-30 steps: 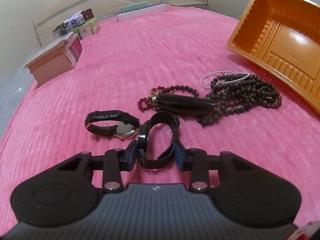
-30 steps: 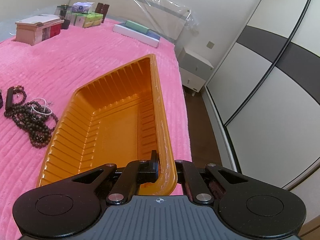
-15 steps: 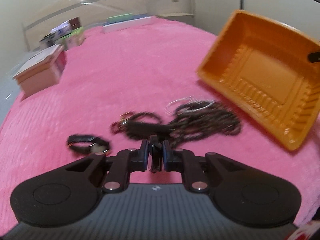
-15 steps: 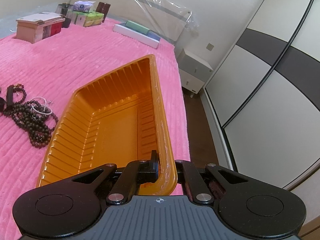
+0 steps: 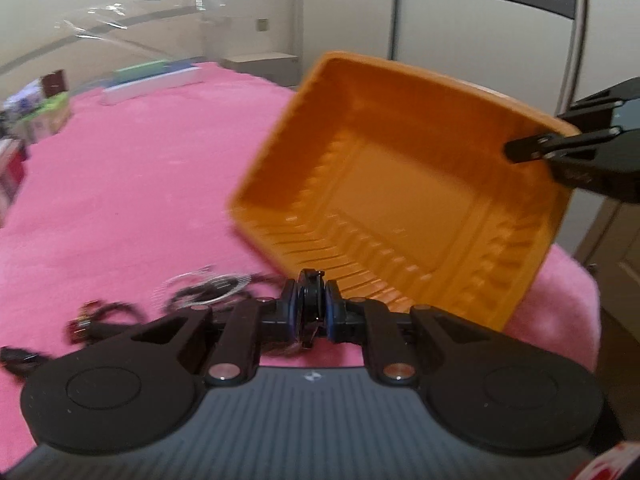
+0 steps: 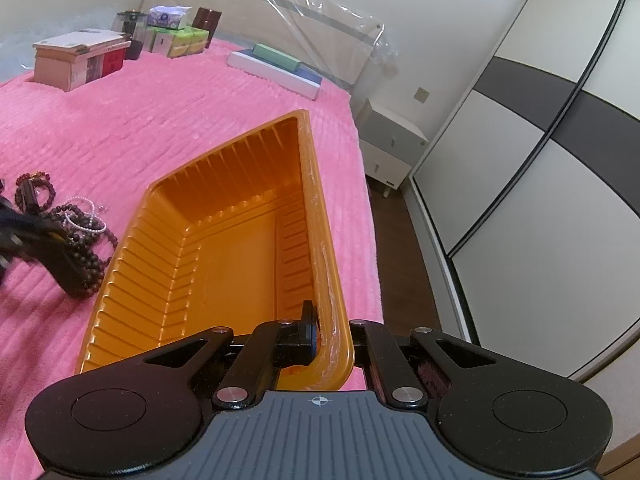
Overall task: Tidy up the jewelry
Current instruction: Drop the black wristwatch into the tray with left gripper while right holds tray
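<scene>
My left gripper (image 5: 311, 312) is shut on a black watch band (image 5: 310, 300) and holds it above the pink bedspread, just in front of the orange tray (image 5: 400, 184). My right gripper (image 6: 326, 340) is shut on the tray's near rim (image 6: 332, 332) and tilts it up; it shows at the right edge of the left wrist view (image 5: 532, 150). Dark bead necklaces with a pearl bracelet (image 6: 86, 236) lie left of the tray, blurred in the left wrist view (image 5: 208, 294). A red bead bracelet (image 6: 34, 190) lies farther left.
Boxes (image 6: 76, 58) and small cartons (image 6: 176, 38) stand at the far left of the bed. A flat white box (image 6: 276, 70) lies by the headboard. A nightstand (image 6: 390, 152) and wardrobe doors (image 6: 520, 152) stand to the right, past the bed edge.
My left gripper closed on the black watch band, lifted it off the bedspread and swung right toward the tray. My right gripper kept its hold on the tray rim.
</scene>
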A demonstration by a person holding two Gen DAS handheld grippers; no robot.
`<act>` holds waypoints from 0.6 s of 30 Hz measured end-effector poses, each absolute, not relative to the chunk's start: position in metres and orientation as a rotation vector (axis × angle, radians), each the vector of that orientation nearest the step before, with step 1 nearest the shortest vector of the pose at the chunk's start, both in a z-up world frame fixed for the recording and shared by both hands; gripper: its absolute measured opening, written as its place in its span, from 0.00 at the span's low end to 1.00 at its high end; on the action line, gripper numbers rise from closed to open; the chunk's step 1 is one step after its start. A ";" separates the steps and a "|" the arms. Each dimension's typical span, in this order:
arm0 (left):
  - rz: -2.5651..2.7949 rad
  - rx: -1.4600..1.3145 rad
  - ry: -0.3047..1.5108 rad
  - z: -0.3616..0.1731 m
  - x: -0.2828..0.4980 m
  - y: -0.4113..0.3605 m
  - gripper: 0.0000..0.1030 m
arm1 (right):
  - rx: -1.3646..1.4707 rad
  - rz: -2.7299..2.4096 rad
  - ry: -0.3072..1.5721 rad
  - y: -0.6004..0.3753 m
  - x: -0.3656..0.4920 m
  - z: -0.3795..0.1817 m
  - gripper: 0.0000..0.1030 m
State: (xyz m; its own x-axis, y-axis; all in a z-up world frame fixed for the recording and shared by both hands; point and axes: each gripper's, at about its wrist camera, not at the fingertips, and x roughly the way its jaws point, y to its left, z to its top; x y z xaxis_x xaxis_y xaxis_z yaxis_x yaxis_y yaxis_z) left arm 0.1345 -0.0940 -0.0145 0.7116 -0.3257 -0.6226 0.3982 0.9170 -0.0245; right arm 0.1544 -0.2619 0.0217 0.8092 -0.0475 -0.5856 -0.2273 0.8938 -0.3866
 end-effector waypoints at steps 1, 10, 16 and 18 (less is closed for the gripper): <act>-0.415 0.120 0.661 -0.014 0.136 -0.102 0.12 | -0.464 0.101 0.627 -0.262 0.154 0.022 0.04; -0.554 0.098 0.662 -0.009 0.154 -0.140 0.12 | -0.453 0.102 0.629 -0.263 0.156 0.022 0.04; -0.541 0.107 0.692 -0.018 0.165 -0.144 0.28 | -0.447 0.107 0.634 -0.262 0.156 0.021 0.04; -0.509 0.100 0.669 -0.015 0.167 -0.134 0.32 | -0.448 0.102 0.630 -0.261 0.156 0.021 0.04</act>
State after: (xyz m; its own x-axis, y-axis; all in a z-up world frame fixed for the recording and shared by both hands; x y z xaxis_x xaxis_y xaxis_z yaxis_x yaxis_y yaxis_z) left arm 0.1669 -0.1345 -0.0154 0.6673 -0.4188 -0.6159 0.4816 0.8734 -0.0722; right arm 0.1559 -0.2613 0.0210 0.8064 -0.0419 -0.5899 -0.2263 0.8996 -0.3734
